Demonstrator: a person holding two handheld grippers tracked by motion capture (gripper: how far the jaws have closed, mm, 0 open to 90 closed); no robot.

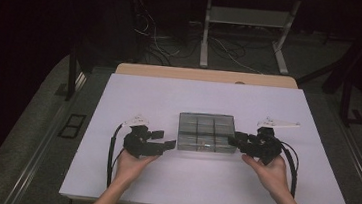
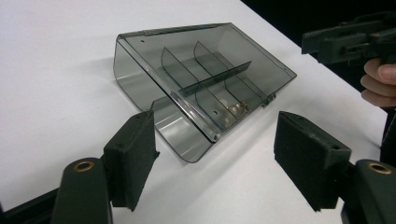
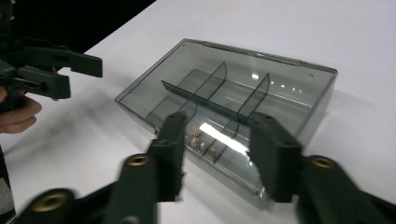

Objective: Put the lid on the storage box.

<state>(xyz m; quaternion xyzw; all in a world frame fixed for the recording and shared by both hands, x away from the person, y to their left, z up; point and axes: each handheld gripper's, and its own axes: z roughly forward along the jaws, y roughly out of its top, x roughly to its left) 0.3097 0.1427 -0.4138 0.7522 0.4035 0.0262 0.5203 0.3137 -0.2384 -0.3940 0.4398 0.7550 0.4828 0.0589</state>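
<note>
High view showed a smoky clear box lying closed at the middle of the white table, divided into 6 compartments. Left gripper sat just left of the box, jaws parted and holding nothing. Right gripper sat at the box's right edge, jaws apart and empty. Left gripper view showed small metal parts in 1 compartment near the box's latch. No readable writing appeared anywhere on the box.

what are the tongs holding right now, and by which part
Nothing. Both the left tongs and right tongs are open beside the smoky plastic box, not gripping it.
</note>
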